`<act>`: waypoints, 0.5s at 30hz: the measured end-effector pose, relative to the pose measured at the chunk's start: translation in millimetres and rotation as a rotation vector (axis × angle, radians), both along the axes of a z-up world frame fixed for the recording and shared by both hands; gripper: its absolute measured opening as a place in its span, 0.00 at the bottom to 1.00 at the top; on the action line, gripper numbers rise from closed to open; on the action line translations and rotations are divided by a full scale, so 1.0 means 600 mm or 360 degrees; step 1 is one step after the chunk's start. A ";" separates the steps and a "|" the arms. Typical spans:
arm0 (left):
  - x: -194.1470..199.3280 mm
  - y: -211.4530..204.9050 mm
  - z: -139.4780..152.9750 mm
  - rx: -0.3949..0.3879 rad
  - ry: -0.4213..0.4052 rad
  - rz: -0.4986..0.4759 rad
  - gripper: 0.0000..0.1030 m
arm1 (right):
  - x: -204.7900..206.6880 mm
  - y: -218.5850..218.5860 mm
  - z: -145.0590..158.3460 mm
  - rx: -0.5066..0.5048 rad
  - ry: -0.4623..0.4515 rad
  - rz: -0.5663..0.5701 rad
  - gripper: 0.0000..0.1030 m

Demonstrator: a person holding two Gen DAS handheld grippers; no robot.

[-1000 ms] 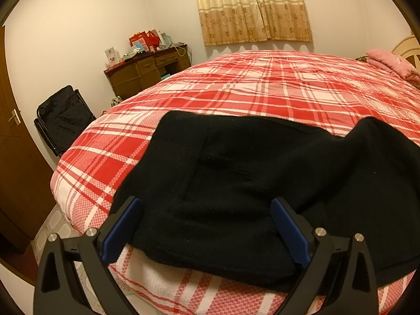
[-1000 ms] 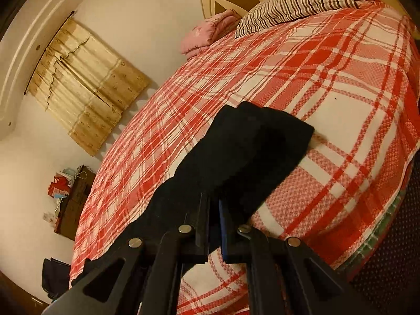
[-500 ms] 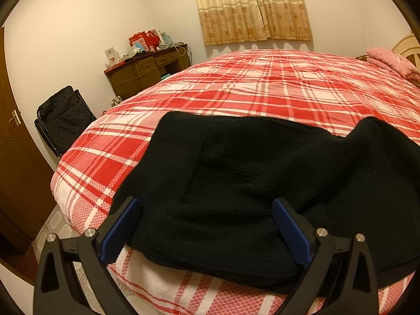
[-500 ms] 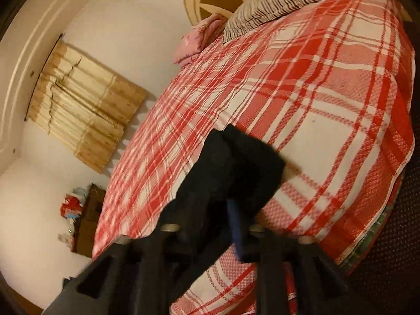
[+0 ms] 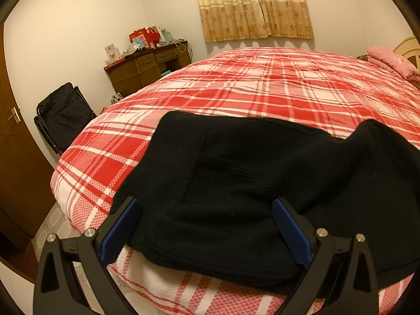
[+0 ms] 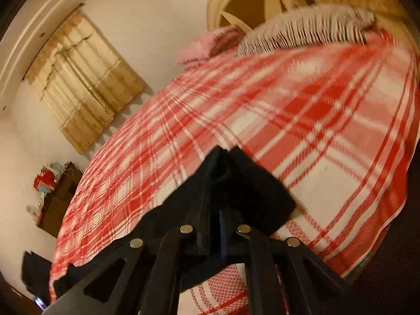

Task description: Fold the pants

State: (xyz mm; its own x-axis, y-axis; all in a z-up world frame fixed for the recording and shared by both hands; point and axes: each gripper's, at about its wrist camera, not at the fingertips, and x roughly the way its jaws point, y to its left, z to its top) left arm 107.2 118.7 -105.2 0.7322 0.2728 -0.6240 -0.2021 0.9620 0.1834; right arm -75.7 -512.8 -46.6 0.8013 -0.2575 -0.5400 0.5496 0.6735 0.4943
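Lifting 1 leg end for the fold

Right gripper (image 6: 220,210) clamped tight on cuff end of the black knit pants (image 5: 262,183), raised off the red-and-white plaid bedspread (image 5: 262,89). Left gripper (image 5: 207,225) wide, empty, poised over the waist end near bed edge. Next, probably: carry cuff across to waistband, keeping layers aligned.

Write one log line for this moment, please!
left gripper: open over pants | right gripper: shut on pants | bed
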 end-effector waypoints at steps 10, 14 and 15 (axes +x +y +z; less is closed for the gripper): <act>-0.008 -0.021 0.004 -0.0004 0.0021 -0.0061 0.99 | -0.049 -0.040 -0.047 0.0074 0.0000 -0.0016 0.06; -0.013 -0.018 0.014 -0.0026 0.0022 -0.0080 0.99 | -0.081 -0.058 -0.040 0.0283 -0.0088 -0.0151 0.07; -0.019 -0.019 0.022 -0.0033 0.0006 -0.0090 0.99 | -0.089 -0.048 -0.027 0.0209 -0.0070 -0.0236 0.08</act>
State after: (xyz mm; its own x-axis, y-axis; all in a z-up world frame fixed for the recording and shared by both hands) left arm 95.7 107.3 -92.1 0.7439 0.2179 -0.6318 -0.1466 0.9755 0.1640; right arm -129.1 -541.3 -62.5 0.7835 -0.3042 -0.5419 0.6138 0.5149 0.5984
